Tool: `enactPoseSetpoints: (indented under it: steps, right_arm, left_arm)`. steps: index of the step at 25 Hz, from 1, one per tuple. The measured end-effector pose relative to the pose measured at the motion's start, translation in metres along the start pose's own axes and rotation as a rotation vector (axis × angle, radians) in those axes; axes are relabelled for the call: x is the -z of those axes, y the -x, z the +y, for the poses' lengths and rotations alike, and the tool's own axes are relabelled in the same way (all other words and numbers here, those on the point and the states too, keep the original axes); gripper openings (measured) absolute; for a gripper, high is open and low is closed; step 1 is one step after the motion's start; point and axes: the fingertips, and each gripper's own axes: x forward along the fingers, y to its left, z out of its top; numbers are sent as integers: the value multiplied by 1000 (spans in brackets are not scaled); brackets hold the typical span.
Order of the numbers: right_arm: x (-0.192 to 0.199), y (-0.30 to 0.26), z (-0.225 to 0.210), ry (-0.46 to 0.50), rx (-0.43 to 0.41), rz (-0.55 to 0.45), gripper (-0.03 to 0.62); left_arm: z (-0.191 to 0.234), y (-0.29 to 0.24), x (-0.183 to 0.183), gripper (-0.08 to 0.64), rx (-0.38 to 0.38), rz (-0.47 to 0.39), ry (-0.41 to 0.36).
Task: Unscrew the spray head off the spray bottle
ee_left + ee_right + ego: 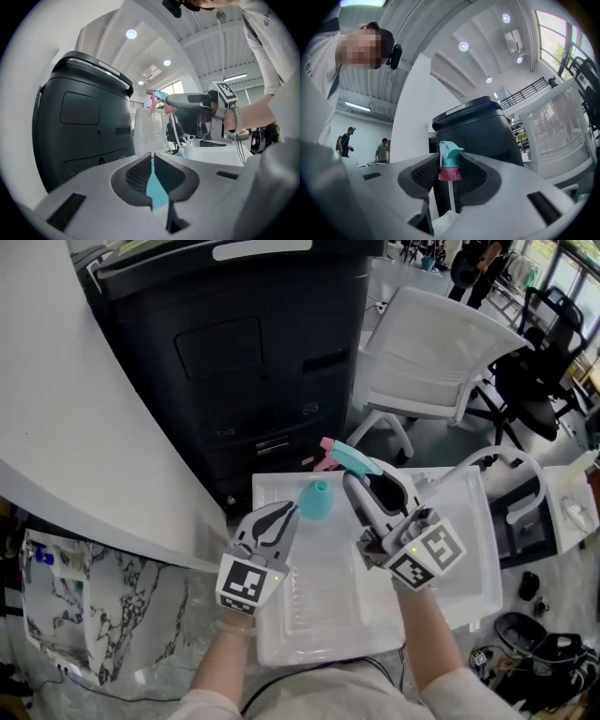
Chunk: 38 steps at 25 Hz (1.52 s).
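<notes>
teal spray head [449, 153] with pink collar is pinched by the right gripper [449, 164], its tube cut off below. left gripper [153, 157] jaws are pressed together, showing only a teal sliver. head view alone shows the bottle [316, 500] at their tips, over the tray [319, 620].

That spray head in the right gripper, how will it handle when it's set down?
The spray head, clamped in the right gripper, looks like small moulded plastic, so probably light and stiff. Its thin white tube hangs below and will likely flex. Top-heavy, it probably won't stand upright.
</notes>
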Motion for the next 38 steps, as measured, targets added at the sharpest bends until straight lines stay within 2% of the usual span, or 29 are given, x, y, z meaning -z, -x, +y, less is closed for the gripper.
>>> enactPoseSetpoints:
  steps: [10,28,38]
  right_arm:
    - [9,38,14,0,54,32,135]
    - [24,93,47,-6,123,65,134]
    - [28,114,58,-16,153,65,133]
  left_arm:
    - [1,34,-3,5,-58,-9,75]
    - [-24,86,-15,5,-80,-52,112]
    - [-22,117,-17,5,-132,-68,125]
